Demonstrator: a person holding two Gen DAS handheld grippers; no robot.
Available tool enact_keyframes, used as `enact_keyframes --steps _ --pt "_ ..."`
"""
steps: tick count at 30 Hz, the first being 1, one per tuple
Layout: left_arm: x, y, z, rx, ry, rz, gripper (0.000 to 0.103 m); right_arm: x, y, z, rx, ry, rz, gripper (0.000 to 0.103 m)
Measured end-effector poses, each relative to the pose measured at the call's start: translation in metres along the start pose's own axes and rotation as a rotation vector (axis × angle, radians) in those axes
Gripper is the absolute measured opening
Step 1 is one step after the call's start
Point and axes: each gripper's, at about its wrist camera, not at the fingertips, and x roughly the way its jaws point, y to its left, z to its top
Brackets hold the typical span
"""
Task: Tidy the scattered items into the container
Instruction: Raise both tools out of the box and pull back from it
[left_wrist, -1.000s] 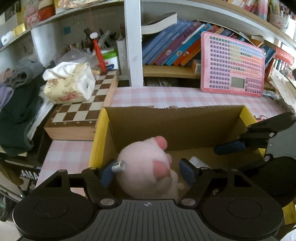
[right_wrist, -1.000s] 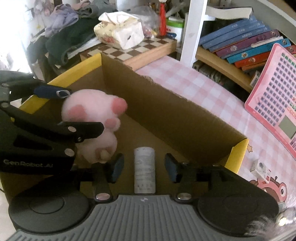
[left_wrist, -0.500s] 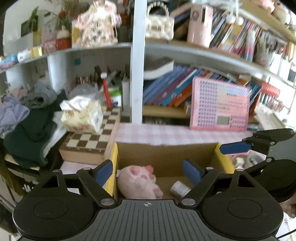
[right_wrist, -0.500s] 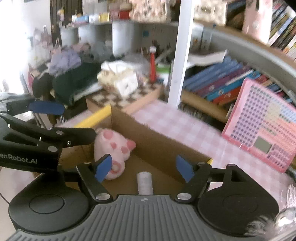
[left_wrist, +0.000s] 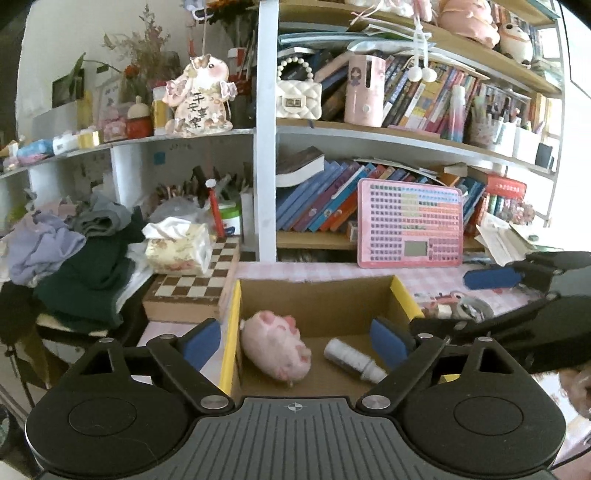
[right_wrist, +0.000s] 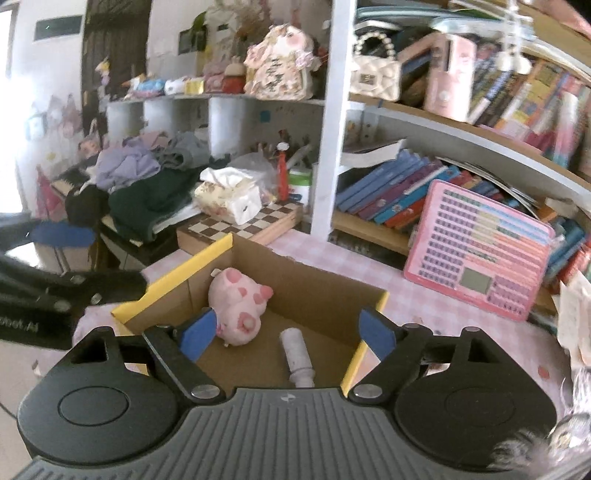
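Observation:
A cardboard box (left_wrist: 317, 295) (right_wrist: 325, 291) with yellow flaps stands on the pink checked table. Inside it lie a pink plush pig (left_wrist: 275, 345) (right_wrist: 238, 301) on the left and a small white bottle (left_wrist: 352, 360) (right_wrist: 295, 350) on its side to the right. My left gripper (left_wrist: 293, 343) hangs above and short of the box, jaws wide and still opening, nothing between them. My right gripper (right_wrist: 286, 332) is likewise raised over the box's near edge, jaws opening and empty. Each gripper shows at the edge of the other's view.
A chessboard box (left_wrist: 195, 280) with a tissue pack (left_wrist: 177, 247) sits left of the cardboard box, beside a pile of clothes (left_wrist: 74, 254). A pink keypad toy (left_wrist: 410, 223) leans on the bookshelf behind. Small items (left_wrist: 454, 306) lie on the table to the right.
Both grippers let go inside the box, opened wide and pulled up and back. The pig and the bottle stay lying in the box, now smaller in both views.

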Motion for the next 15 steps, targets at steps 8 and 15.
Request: enact_keyframes --steps 8,15 --pt "-0.036 0.003 -0.033 -0.043 0.01 0.027 0.091 -0.038 0.012 -0.037 0.073 -0.019 -0.059 0.086" --pt "-0.057 0.009 -0.066 -0.08 0.055 0.061 0.091 -0.053 0.029 -0.072 0.143 0.021 -0.081 0.086"
